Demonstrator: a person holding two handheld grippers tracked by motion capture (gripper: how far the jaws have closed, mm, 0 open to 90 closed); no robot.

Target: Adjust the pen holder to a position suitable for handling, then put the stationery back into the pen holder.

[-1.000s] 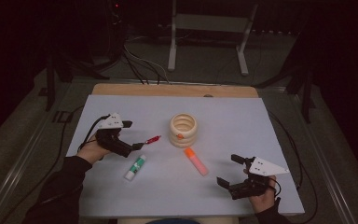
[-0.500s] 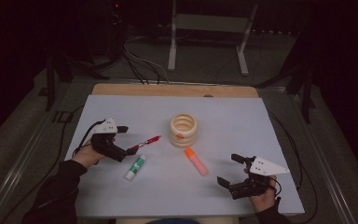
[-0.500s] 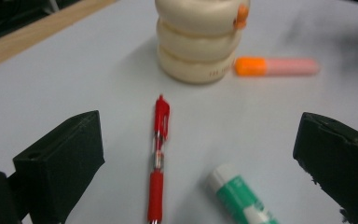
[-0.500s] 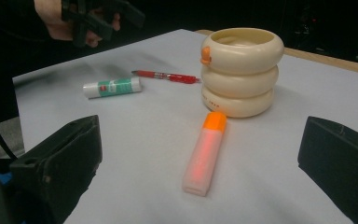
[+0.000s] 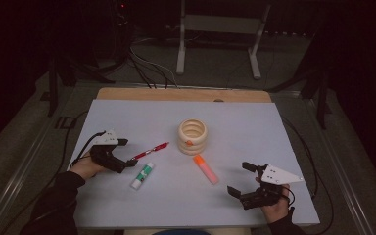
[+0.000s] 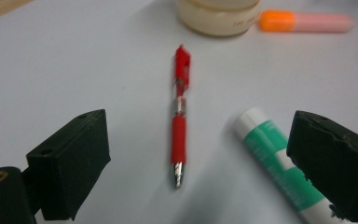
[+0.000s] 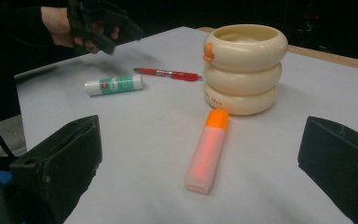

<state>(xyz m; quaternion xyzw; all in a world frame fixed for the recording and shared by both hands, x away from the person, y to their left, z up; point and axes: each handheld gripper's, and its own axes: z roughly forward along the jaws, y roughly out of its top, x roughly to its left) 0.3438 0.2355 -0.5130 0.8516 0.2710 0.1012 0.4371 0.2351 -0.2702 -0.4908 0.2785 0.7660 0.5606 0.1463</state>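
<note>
My left gripper (image 5: 127,153) is open at the left of the white sheet, just short of the nib of a red pen (image 5: 151,150). In the left gripper view the red pen (image 6: 179,116) lies lengthwise in the gap of my left gripper (image 6: 203,161), touching neither jaw, and a green-and-white glue stick (image 6: 279,168) lies beside the right jaw. My right gripper (image 5: 240,178) is open near the front right. In the right gripper view the orange highlighter (image 7: 207,149) lies ahead of my right gripper (image 7: 200,161), with nothing held.
A cream holder of stacked rings (image 5: 192,136) stands mid-sheet, with the highlighter (image 5: 205,169) in front of it and the glue stick (image 5: 142,175) to its front left. Cables trail off both table sides. A metal stand (image 5: 218,29) is beyond the far edge.
My left gripper has drawn back to the left and toward the near edge, leaving the red pen on the sheet. The right gripper has stayed still.
</note>
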